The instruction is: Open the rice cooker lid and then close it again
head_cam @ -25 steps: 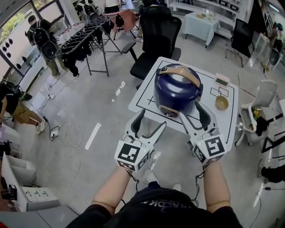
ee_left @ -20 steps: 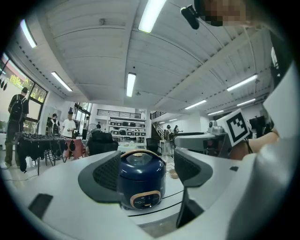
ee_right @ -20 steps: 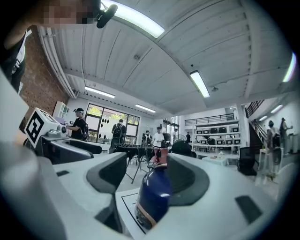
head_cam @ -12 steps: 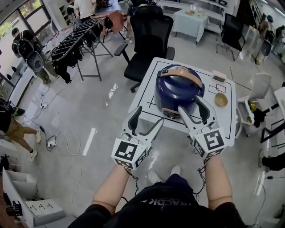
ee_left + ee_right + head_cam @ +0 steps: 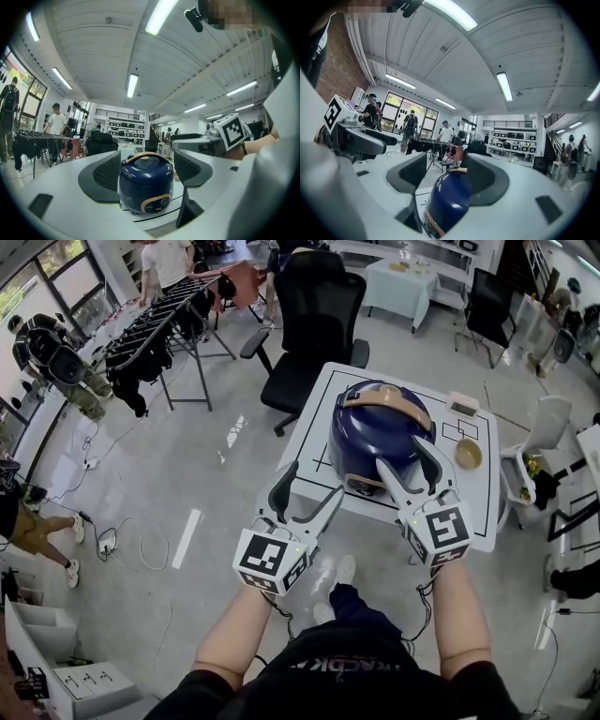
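Navy rice cooker stands on a white table marked with black lines, near the table's front edge. Lid down, tan handle lying across the top. Control panel faces the person.

Left gripper: jaws spread wide, nothing between them. It hangs just off the table's front left corner, apart from the cooker. In the left gripper view the cooker sits framed in the gap between the two dark pads, some way ahead, whole body and panel visible.

Right gripper: jaws also spread. It reaches over the table edge to the cooker's front right side. In the right gripper view the blue shell fills the lower part of the gap, very close; whether either pad touches it I cannot tell.

Small yellowish bowl rests on the table right of the cooker, apart from it. Black office chair stands behind the table. Rack of dark clothes to the far left, people beside it.
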Demonstrator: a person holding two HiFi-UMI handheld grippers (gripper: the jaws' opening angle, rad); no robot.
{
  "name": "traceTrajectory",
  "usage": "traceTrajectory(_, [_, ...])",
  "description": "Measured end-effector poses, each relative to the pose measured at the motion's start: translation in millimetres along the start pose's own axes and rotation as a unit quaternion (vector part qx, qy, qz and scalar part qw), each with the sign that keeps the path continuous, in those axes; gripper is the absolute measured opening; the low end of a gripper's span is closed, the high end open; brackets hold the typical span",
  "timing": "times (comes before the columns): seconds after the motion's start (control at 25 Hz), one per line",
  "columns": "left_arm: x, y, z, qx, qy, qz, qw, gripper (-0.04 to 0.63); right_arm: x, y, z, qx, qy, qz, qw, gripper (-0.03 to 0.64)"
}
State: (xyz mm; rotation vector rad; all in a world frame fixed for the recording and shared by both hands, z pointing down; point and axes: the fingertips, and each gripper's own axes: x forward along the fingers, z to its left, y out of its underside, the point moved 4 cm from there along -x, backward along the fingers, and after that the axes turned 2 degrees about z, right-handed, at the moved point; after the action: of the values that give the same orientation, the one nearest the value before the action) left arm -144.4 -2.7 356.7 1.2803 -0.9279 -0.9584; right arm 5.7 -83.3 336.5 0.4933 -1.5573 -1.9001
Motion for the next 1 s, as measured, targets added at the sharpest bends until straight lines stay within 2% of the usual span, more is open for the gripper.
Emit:
traceTrajectory(0.36, [36,0,22,0.002,0.001,0.007,1.0,0.341,35,14,-30,-0.021,0.013,0.02,0.999,0.253])
traceTrajectory(0.56, [66,4,37,-0.002,0.002,0.017,0.9999,0.341,64,29,-49,-0.074,0.025,0.048,0.996,0.253])
traceTrajectory(0.76, [98,9,54,-0.005,0.005,0.026,0.9996,0.341,92,47,-66,-0.143,0.036,0.084,0.985,0.253])
traceTrajectory(1.0, [138,11,66,-0.01,0.012,0.03,0.9994,0.341,116,64,-82,-0.23,0.033,0.14,0.963,0.253])
